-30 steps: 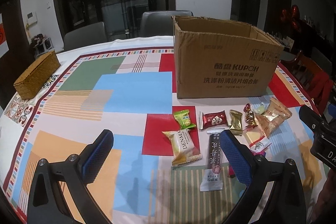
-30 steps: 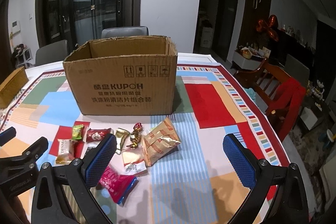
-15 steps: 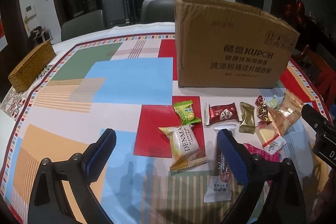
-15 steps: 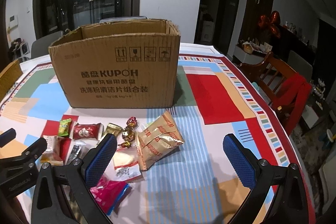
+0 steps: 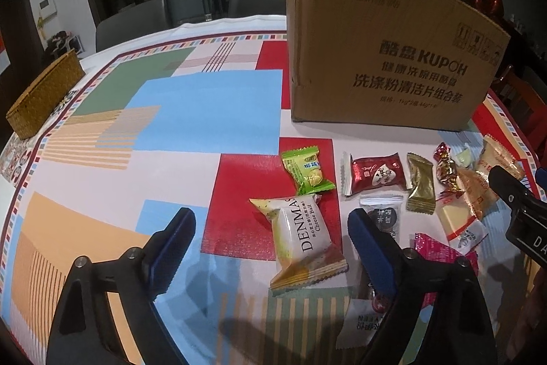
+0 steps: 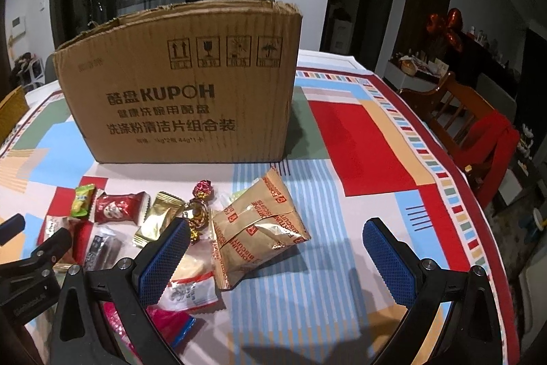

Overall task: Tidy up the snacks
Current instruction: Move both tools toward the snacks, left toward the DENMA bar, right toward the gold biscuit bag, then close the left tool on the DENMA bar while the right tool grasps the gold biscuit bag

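A scatter of wrapped snacks lies on the desk (image 5: 205, 112) just in front of the KUPOH cardboard box (image 6: 184, 98), whose corrugated brown wall stands upright with a ragged top edge. Nearest the left gripper (image 5: 271, 240) is the white DENMA cheese ball packet (image 5: 304, 242), a glossy, puffy pillow pack with crimped ends lying flat between the gripper's blue textured pads, which are spread wide and touch nothing. Beyond it sit a green candy wrapper (image 5: 307, 171), a red foil packet (image 5: 374, 173), a gold foil sachet (image 5: 420, 183) and a twisted red-gold sweet (image 5: 444, 166). A dark bar in clear film (image 5: 384, 218) lies partly behind the left gripper's right-hand finger.

The right gripper (image 6: 277, 247) hovers low over the desk, likewise spread open and empty. Between its pads, toward the left one, rests the crinkled tan Fortune Biscuit bag (image 6: 259, 224), with a pale packet with a red stripe (image 6: 191, 283) and a pink wrapper (image 6: 171, 324) beside and below the left pad.

The desk wears a smooth patchwork cloth of red, blue, green and striped panels. A woven basket (image 5: 44, 98) sits at its far left edge, well apart from the snacks.
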